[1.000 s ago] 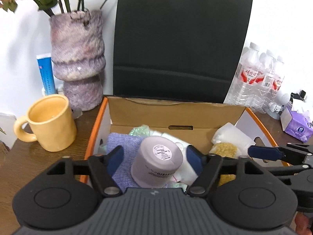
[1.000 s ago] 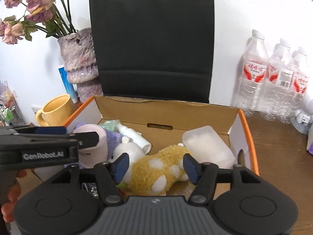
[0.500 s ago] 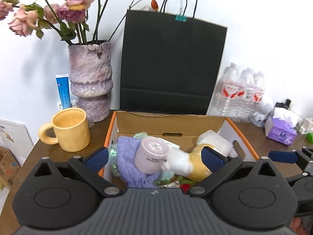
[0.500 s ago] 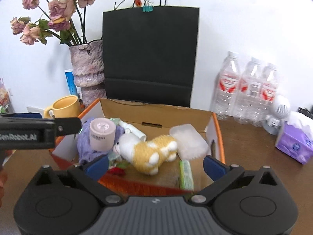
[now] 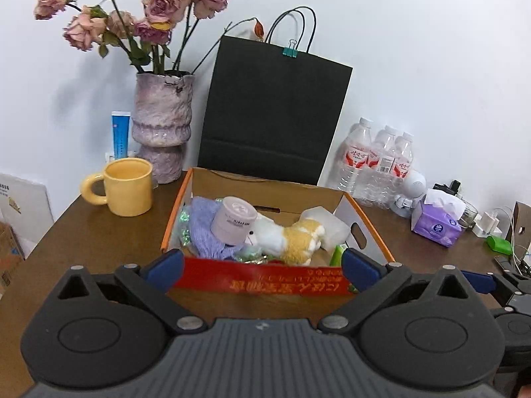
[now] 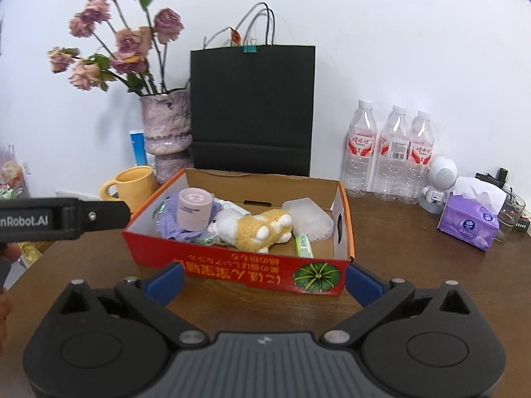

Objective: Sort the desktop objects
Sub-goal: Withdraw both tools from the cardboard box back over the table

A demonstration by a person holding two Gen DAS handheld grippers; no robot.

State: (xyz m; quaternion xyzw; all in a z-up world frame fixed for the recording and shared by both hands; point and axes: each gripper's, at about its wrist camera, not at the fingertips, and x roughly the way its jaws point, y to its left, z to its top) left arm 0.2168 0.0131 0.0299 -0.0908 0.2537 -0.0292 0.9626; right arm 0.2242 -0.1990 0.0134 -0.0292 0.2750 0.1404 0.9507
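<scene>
White wall and a brown desk (image 6: 398,265) frame our view as we hold both grippers back from a red-and-orange box (image 6: 252,273) at the desk's middle. Our left gripper (image 5: 262,265) stands wide, its blue pads spread past the box's near corners and holding nothing; our right gripper (image 6: 264,280) is just as wide and just as empty.

Inside the box lie a pink jar (image 6: 194,210) tipped on a purple cloth (image 5: 205,229), a yellow-and-white plush (image 6: 262,229), a clear pouch (image 6: 308,219) against the right wall and a green packet (image 6: 303,245) on the floor beside the plush. Some crinkled green wrap and a white bottle show behind the jar, too buried for us to say more.

Around the box, a yellow mug (image 5: 127,187), a vase (image 5: 162,126) of dried roses, a black bag (image 6: 252,109), three water bottles (image 6: 388,152), a small white speaker (image 6: 439,182) and a purple tissue pack (image 6: 468,222) stand on the desk, well apart from both grippers.

We judge the small loose items to be gathered in the box, which is how a finished sort would look. Whether the mug, tissues or speaker also belong in it, we cannot tell; the same scene would equally fit a box about to be emptied and sorted out onto the desk.
</scene>
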